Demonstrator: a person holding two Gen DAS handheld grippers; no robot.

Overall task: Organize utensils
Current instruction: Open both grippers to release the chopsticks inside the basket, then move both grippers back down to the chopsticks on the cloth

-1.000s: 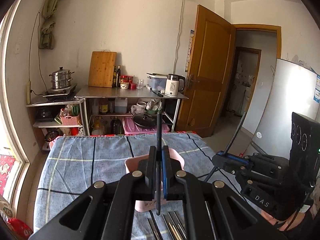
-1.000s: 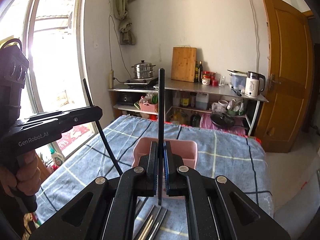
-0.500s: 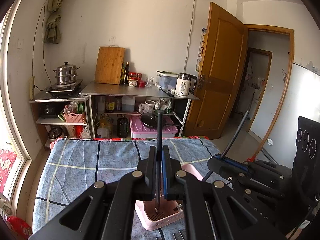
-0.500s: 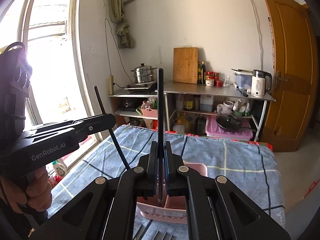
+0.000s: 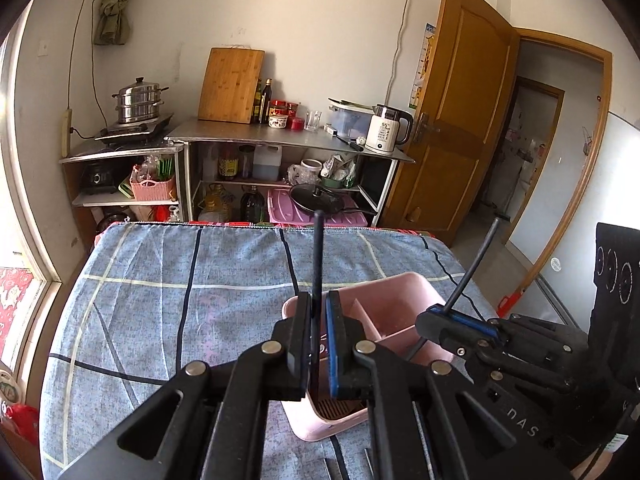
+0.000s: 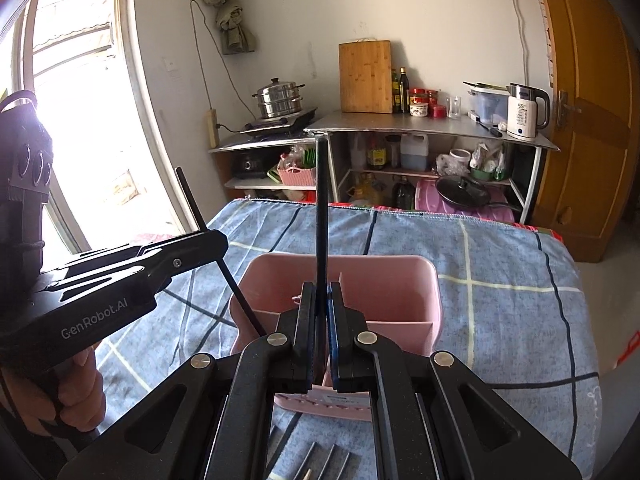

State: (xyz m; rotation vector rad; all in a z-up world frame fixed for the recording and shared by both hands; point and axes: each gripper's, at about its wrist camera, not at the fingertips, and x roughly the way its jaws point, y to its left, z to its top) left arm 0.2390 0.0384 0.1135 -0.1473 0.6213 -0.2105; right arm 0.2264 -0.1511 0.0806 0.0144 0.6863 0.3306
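Left wrist view: left gripper (image 5: 319, 334) jaws were opening around 1 black chopstick (image 5: 318, 256), lower center, above the pink caddy (image 5: 400, 292). Right wrist view: right gripper (image 6: 319, 330) was pinching another black stick (image 6: 321, 216), center frame; release probably needed next.

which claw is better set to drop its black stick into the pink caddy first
Probably left. The left claw has its jaws opening around its black stick, whose lower end already dips inside the pink caddy. The right claw, also at the caddy, is shut tight on the other stick.
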